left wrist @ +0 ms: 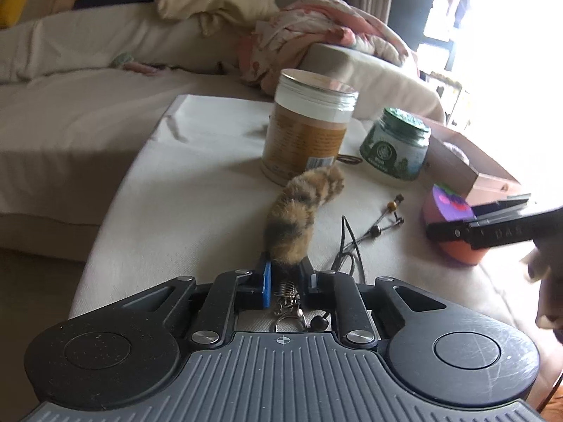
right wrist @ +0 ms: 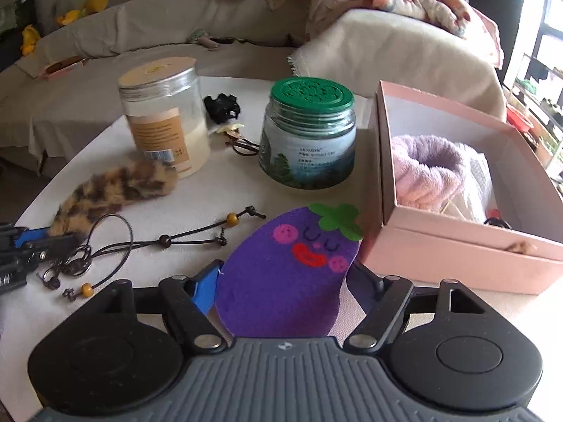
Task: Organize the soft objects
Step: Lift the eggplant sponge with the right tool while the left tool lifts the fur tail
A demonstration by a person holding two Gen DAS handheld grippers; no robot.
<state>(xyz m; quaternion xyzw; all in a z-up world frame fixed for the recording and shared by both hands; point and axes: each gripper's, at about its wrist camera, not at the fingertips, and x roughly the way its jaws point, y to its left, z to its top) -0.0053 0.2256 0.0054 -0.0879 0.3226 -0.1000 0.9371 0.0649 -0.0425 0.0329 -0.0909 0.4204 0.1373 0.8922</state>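
Note:
My left gripper (left wrist: 286, 274) is shut on the near end of a furry leopard-print tail (left wrist: 299, 211); the tail also shows in the right wrist view (right wrist: 119, 186), lying on the white table with the left gripper (right wrist: 42, 241) at its end. My right gripper (right wrist: 281, 281) is shut on a purple felt eggplant with a face (right wrist: 292, 267); in the left wrist view the eggplant (left wrist: 452, 207) shows purple on top and orange below, held by the right gripper (left wrist: 457, 232). A pink open box (right wrist: 440, 249) with a lilac fluffy item (right wrist: 425, 172) stands just right of the eggplant.
On the table stand a tall clear jar with a tan label (right wrist: 165, 116) and a green-lidded jar (right wrist: 309, 133). Beaded black cords with a key ring (right wrist: 147, 242), a black hair clip (right wrist: 221, 105) and hair ties lie around. A beige sofa with blankets (left wrist: 105, 70) is behind.

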